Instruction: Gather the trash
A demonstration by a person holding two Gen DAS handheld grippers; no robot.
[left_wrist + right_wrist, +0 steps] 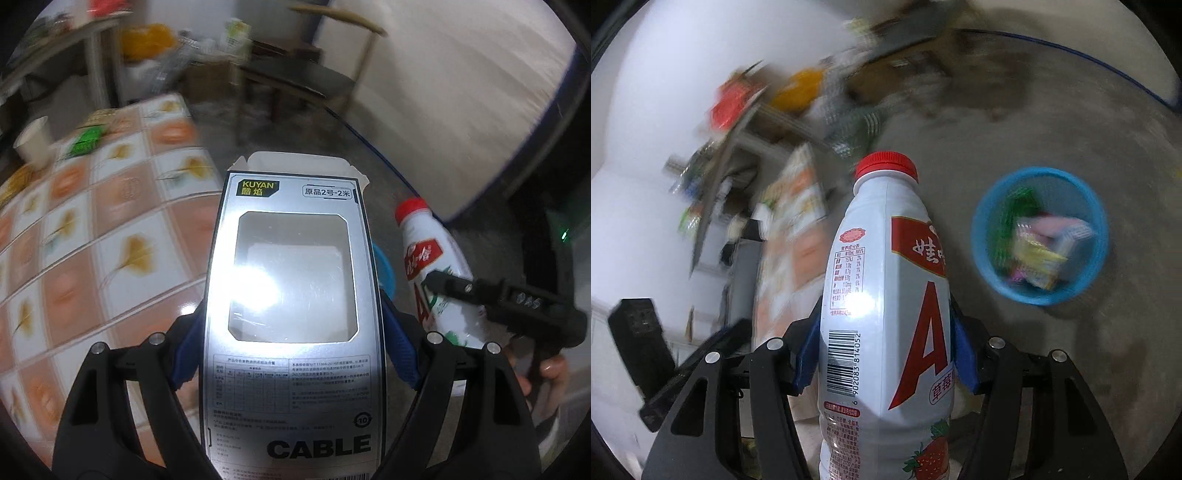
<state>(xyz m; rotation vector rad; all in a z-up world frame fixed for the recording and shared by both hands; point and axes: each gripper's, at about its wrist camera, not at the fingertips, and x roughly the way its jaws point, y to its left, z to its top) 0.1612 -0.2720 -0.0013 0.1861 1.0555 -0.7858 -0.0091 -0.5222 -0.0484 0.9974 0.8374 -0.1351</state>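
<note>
My left gripper (295, 343) is shut on a silver cable box (291, 314) with a clear window and an open top flap, held off the table edge. My right gripper (882, 350) is shut on a white drink bottle (882, 295) with a red cap. The bottle also shows in the left wrist view (432, 266), held by the right gripper's black fingers (454, 286). A blue basket (1039, 236) with several wrappers in it stands on the floor, ahead and right of the bottle; a sliver of it shows behind the box (384, 269).
A table with a tiled leaf-pattern cloth (92, 240) is at left, bearing a paper cup (35, 142) and a green packet (86, 142). A chair (306, 74) and cluttered shelves stand further back. A white wall panel (461, 92) is at right. The floor is grey concrete (1071, 110).
</note>
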